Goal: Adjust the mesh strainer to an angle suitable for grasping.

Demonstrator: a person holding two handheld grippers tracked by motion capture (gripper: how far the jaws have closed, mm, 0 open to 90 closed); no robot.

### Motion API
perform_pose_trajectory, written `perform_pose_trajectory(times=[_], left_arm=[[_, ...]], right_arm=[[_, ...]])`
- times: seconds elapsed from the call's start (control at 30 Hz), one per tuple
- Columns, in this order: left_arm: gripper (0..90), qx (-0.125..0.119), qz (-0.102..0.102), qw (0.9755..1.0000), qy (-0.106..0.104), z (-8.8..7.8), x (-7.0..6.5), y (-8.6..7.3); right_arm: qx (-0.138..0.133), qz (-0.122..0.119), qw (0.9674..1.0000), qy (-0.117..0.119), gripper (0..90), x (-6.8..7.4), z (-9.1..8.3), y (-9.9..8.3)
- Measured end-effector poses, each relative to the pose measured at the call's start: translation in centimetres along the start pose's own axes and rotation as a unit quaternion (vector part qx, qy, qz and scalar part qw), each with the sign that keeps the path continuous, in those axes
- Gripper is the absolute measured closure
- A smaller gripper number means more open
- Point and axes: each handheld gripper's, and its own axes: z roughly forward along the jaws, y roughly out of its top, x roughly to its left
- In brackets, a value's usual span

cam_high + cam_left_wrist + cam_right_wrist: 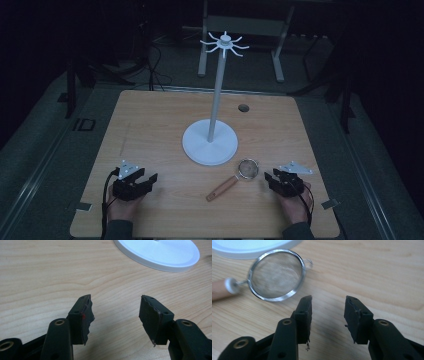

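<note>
1. While both hands rest at the near edge of the table (150,110), I see the strainer (246,168) lying flat between them, nearer the right, its wooden handle (222,188) pointing near-left.
2. My right gripper (328,305) stands open with nothing between the jaws; in the right gripper view the mesh ring sits just beyond and left of its tips, apart from them.
3. My left gripper (115,305) is also open and empty, over bare wood, well apart from the strainer.
4. Just beyond the strainer stands the white stand (210,142), with its base close to the ring's far edge and hooks at the top of its pole.
5. I judge the work in hand to be picking up the strainer, probably to hang it on a hook.
6. Risks as I see them:
   - The ring is thin and lies flat, so jaws closing on it could slip off or skate it into the base.
   - A pinch on the mesh could dent it.
   - A grip on the round handle could let it roll or swing.
   - The small loop on the ring's far side is tiny, so aiming it at a hook could go amiss and knock the tall pole.
</note>
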Motion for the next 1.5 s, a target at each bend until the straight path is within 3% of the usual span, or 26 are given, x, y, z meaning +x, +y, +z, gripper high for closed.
perform_pose_trajectory(times=[0.13,0.23,0.53,0.93,1.23,1.33,1.5], left_arm=[[44.7,-0.002,0.0,1.0,0.0,0.0,0.1,0.0],[44.7,-0.002,0.001,1.0,0.0,0.0,0.0,0.0],[44.7,0.002,0.006,1.0,-0.001,0.2,-0.1,0.0],[44.7,0.004,0.006,1.0,-0.002,0.2,-0.1,0.0],[44.7,0.004,0.005,1.0,-0.004,0.2,-0.1,0.0],[44.7,0.003,0.005,1.0,-0.004,0.2,-0.1,0.0],[44.8,0.002,0.003,1.0,-0.003,0.2,0.0,0.0]], right_arm=[[-0.013,-0.028,0.9993,0.021,64.8,0.8,-0.5,0.7],[-0.019,-0.06,0.9979,0.017,71.6,1.7,-0.9,1.3],[-0.021,-0.105,0.9939,0.028,89.7,3.1,-0.2,3.0],[-0.006,-0.151,0.9875,0.043,89.9,5.9,2.8,5.9],[0.027,-0.191,0.979,0.068,89.8,8.2,5.2,6.7],[0.047,-0.202,0.976,0.066,89.9,8.3,5.9,6.5],[0.062,-0.198,0.977,0.05,89.9,7.6,6.2,6.3]])
